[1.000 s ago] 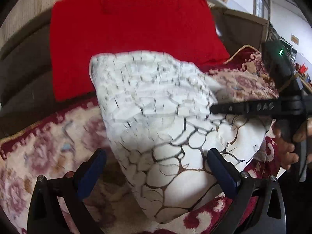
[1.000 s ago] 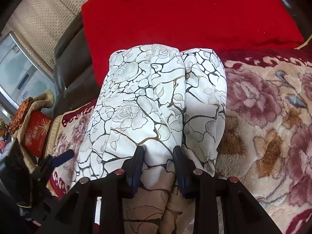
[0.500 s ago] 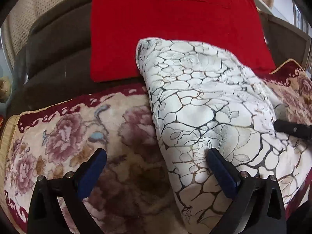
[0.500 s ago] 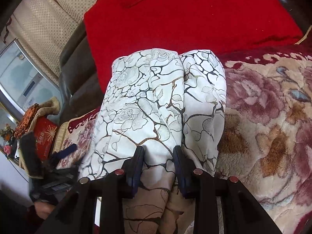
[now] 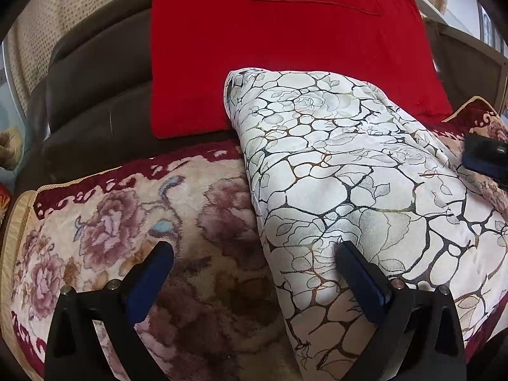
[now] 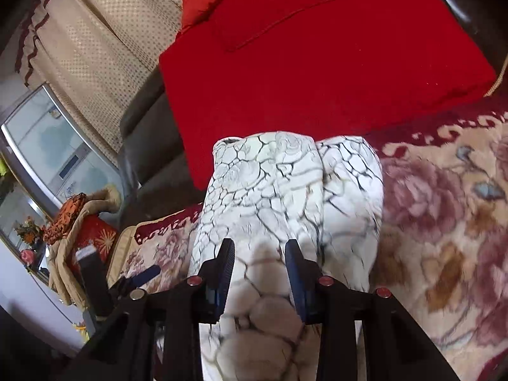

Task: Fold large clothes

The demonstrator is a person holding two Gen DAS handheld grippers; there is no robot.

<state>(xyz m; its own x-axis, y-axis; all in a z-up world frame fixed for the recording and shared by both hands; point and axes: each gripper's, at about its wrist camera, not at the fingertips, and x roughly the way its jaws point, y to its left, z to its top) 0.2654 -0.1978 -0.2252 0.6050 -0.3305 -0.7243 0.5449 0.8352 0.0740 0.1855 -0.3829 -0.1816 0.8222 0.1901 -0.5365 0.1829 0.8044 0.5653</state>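
Observation:
A white garment (image 5: 333,171) with a black crackle-and-rose print lies folded in a long bundle on the floral blanket (image 5: 104,231). My left gripper (image 5: 254,249) is open and straddles the bundle's left edge, with its right finger (image 5: 362,279) on the cloth and its left finger (image 5: 149,279) over the blanket. In the right wrist view the garment (image 6: 270,184) runs away from me as two side-by-side folds. My right gripper (image 6: 258,254) is shut on its near end, with cloth bunched between the pads. That gripper's tip (image 5: 485,158) shows at the left view's right edge.
A red cushion (image 6: 317,73) leans on the dark brown sofa back (image 5: 92,101) just behind the bundle. Beige curtains (image 6: 95,41) hang behind. A glass cabinet (image 6: 47,152) and a heap of orange and tan cloth (image 6: 79,219) stand off the sofa's left end.
The right gripper has lifted with the garment's end still in it, so the bundle looks farther off and blurred. The left gripper swung leftward over the blanket, then held still.

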